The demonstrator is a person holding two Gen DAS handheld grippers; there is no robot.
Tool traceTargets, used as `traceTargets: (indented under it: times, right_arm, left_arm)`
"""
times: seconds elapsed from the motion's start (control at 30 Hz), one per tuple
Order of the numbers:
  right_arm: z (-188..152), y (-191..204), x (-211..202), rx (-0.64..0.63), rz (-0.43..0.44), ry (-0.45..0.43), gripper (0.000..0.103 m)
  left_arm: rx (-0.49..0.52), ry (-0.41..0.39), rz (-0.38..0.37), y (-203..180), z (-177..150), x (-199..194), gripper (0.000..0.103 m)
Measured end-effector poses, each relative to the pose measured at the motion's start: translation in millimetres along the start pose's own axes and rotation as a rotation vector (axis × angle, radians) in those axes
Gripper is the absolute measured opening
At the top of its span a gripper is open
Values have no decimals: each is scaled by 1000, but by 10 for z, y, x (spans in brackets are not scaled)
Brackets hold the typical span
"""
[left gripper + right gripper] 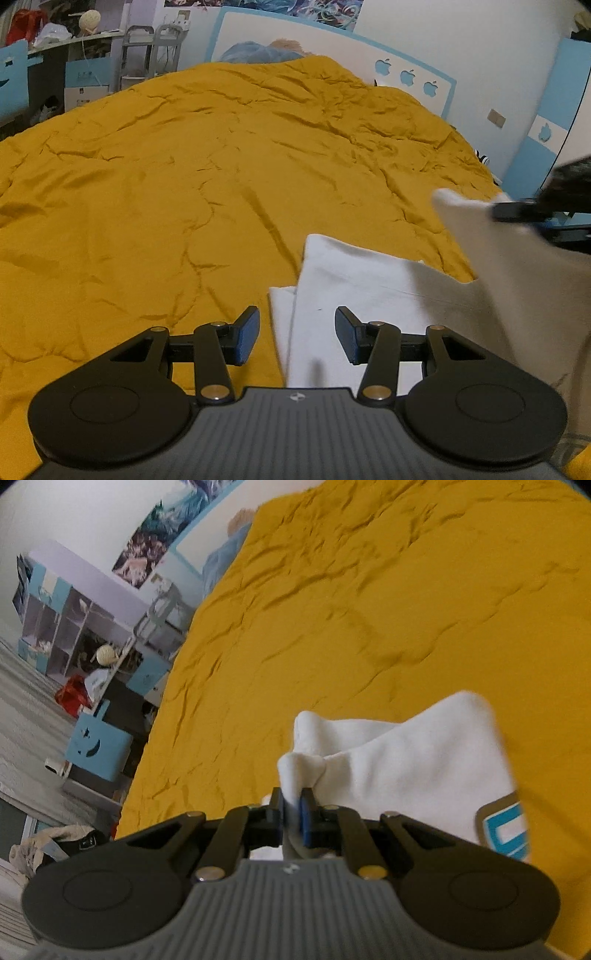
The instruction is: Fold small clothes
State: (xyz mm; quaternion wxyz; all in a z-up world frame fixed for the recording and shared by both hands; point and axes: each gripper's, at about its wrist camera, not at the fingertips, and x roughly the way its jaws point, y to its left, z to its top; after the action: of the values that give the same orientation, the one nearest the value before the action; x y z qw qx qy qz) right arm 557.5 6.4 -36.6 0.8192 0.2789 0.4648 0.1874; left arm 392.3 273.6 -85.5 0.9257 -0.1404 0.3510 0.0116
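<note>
A small white garment (354,280) lies on the mustard-yellow bedspread (184,166), partly folded. My left gripper (297,338) hovers just above its near left edge, jaws open with nothing pinched between them. At the right edge of the left wrist view, my right gripper (496,210) lifts one corner of the cloth off the bed. In the right wrist view, the right gripper (292,812) is shut on a bunched fold of the white garment (406,753), which hangs raised and blurred above the bedspread (332,609). A blue-and-grey print (506,830) shows on the cloth at right.
The headboard (332,44) with blue apple shapes and a blue pillow (258,55) lie at the bed's far end. Shelves and clutter (66,627) stand beyond the bed's left side, with a blue bag (98,749) and a pile of clothes (48,845) on the floor.
</note>
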Motion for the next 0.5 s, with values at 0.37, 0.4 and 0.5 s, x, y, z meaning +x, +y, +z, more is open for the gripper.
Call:
traceTargets:
  times: [0.37, 0.4, 0.5]
  right_arm:
    - [-617, 568, 1059, -72, -63, 99, 4]
    - [-648, 560, 1132, -67, -64, 104, 4]
    - [-711, 534, 1313, -69, -79, 125, 4]
  left_arm:
    - [-95, -2, -12, 400, -47, -12, 56]
    - [-102, -3, -12, 418, -47, -12, 55]
    - [-118, -1, -19, 464, -55, -1, 55]
